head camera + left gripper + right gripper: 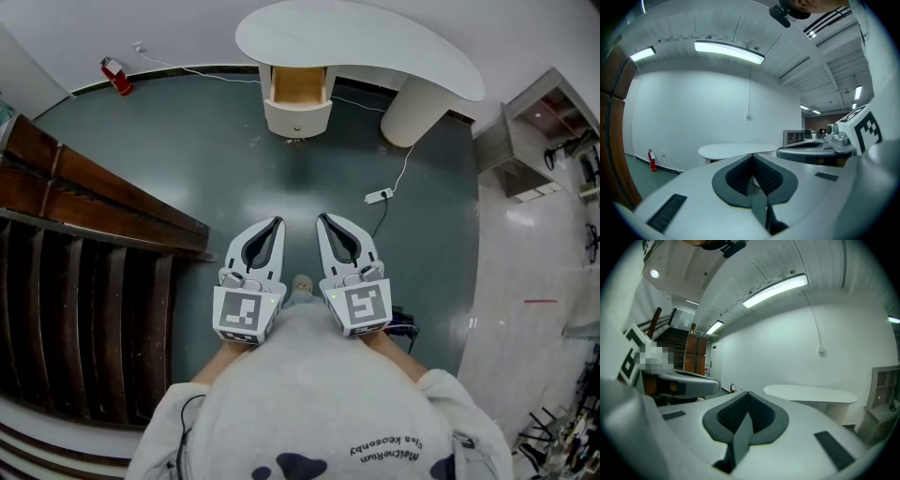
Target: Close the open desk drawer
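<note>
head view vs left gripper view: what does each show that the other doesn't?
Head view only: the open drawer and the power strip on the floor. Left gripper view only: the ceiling light. Both: the desk, the extinguisher, the left gripper and the right gripper, each with its jaws shut and empty.
</note>
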`<state>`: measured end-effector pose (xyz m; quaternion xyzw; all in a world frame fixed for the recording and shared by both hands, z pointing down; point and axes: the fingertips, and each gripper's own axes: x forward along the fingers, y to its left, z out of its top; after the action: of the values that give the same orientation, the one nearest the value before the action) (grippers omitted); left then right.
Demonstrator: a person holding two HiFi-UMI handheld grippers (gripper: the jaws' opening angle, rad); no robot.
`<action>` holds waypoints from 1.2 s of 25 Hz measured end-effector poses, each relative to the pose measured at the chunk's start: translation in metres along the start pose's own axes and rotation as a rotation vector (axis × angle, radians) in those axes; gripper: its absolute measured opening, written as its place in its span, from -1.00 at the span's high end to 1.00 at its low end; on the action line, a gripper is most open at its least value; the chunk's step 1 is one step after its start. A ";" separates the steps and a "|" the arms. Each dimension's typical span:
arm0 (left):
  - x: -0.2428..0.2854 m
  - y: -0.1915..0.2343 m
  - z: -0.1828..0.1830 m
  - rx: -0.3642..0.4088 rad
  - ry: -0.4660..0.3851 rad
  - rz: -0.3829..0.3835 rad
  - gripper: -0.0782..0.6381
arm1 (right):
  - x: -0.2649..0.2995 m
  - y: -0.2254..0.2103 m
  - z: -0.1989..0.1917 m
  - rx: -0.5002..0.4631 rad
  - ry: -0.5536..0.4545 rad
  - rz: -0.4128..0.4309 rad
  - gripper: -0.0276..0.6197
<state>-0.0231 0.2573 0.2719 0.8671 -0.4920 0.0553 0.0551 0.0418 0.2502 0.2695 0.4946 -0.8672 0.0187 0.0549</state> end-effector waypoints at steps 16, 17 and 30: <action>0.054 0.027 0.002 0.002 0.035 -0.025 0.76 | 0.043 -0.029 -0.011 -0.023 0.046 0.002 0.86; 0.059 0.031 0.003 0.001 0.034 -0.030 0.76 | 0.049 -0.032 -0.010 -0.023 0.047 -0.005 0.86; 0.137 0.102 0.022 0.004 0.032 -0.117 0.76 | 0.142 -0.069 -0.001 -0.019 0.062 -0.102 0.86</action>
<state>-0.0400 0.0857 0.2751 0.8935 -0.4394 0.0667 0.0642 0.0298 0.0931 0.2851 0.5370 -0.8387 0.0230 0.0875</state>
